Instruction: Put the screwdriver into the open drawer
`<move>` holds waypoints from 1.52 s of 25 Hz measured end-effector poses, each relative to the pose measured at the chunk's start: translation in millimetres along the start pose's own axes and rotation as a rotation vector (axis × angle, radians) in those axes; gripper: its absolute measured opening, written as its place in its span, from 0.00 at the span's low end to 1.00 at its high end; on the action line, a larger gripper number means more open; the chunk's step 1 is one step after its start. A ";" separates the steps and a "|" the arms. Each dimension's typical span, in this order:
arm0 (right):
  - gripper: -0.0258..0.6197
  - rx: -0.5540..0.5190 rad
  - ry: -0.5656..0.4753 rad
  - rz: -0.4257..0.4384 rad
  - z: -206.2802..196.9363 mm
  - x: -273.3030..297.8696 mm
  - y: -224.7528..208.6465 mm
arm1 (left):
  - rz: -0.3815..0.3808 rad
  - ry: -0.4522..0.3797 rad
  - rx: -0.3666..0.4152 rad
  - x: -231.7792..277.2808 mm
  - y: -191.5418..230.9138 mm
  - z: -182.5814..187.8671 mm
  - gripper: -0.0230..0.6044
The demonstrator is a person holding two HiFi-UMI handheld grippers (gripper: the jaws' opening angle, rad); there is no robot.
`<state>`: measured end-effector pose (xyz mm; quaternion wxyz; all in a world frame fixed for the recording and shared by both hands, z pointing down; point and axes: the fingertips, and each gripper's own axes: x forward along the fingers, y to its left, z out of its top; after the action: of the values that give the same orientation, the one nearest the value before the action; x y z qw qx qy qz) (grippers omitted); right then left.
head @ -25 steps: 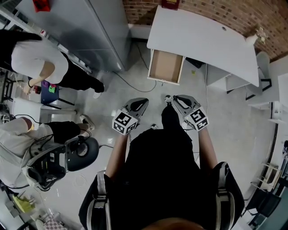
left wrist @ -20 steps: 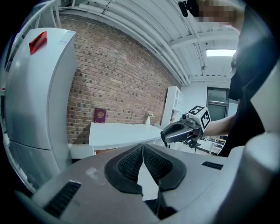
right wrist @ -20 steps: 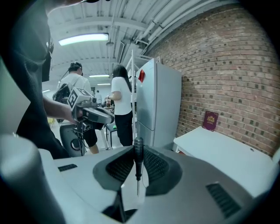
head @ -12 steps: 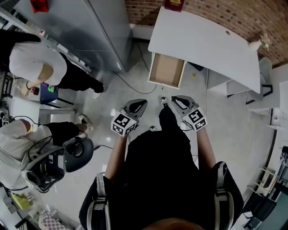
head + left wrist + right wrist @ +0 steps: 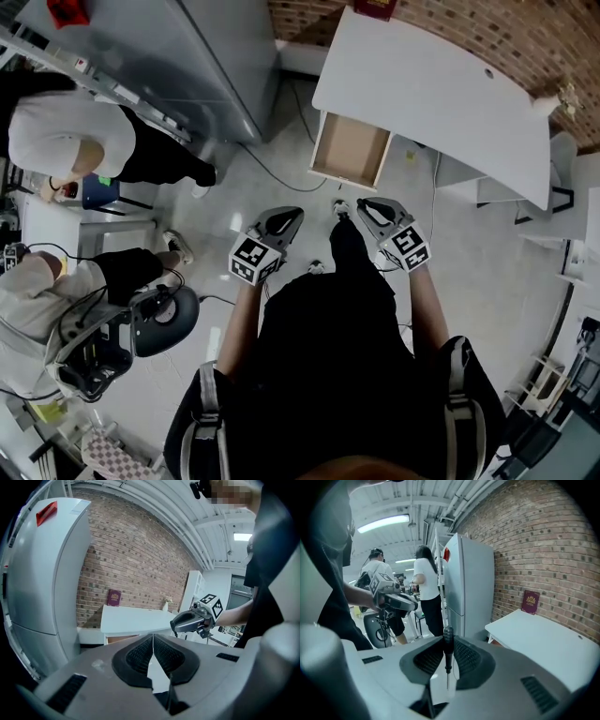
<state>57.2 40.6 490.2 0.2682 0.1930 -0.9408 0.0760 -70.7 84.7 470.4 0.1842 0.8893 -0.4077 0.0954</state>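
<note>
- Right claw [image 5: 448, 643] clamped on screwdriver [image 5: 448, 663].
- Left claw [image 5: 153, 641] pressed together, nothing held.
- Drawer [image 5: 352, 150] open under white surface [image 5: 431, 94], ahead of both.

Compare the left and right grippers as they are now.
The left gripper is shut on nothing, jaws together; the right gripper is shut on the screwdriver. In the head view, the right gripper sits nearer the open drawer than the left gripper. Both point toward the white desk.
</note>
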 end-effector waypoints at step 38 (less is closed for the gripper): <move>0.23 0.056 0.232 0.169 -97.5 96.6 -126.9 | 0.009 0.204 -0.219 115.7 50.5 -54.4 0.06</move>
<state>79.3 -82.5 629.2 0.3621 0.1102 -0.9139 0.1464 -35.0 -3.4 569.8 0.3199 0.8477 -0.3989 0.1410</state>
